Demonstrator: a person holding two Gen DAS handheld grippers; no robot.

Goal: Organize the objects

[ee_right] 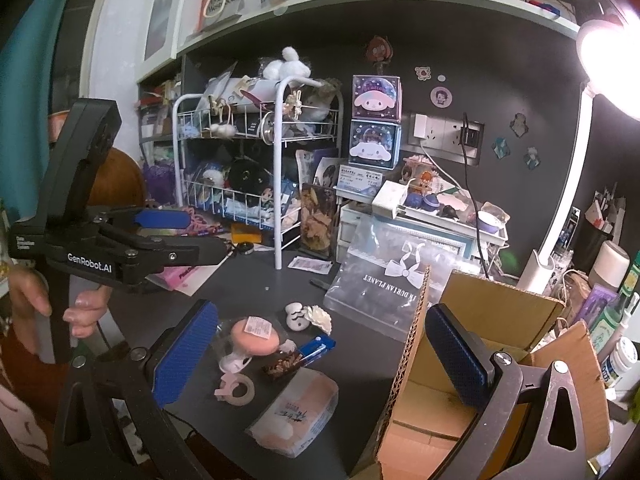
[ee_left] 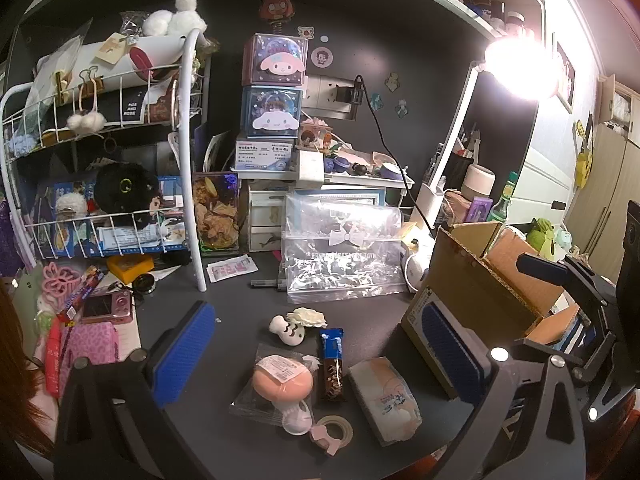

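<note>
— So, both pairs of fingers [ee_left: 320,360] gape apart, holding nothing?

— Yes. The pink mushroom packet [ee_left: 282,380] lies on the table [ee_left: 240,300] between the left fingers; the cardboard box [ee_right: 480,340] sits right, nearer the right fingers [ee_right: 320,364].

— Any writing?

— "GenRobot.AI", "IN DURIAN PLANET".

Beside the brown cardboard box [ee_right: 472,364] on the black desk [ee_left: 240,312]: a peach-pink sponge [ee_left: 282,378], a blue-and-brown snack bar [ee_left: 331,364], a white flower [ee_left: 307,317].

Matt corrugated cardboard box [ee_right: 496,312], glossy plastic-wrapped snack bar [ee_left: 332,364] (crinkled film), white metal wire rack [ee_left: 192,152].
</note>
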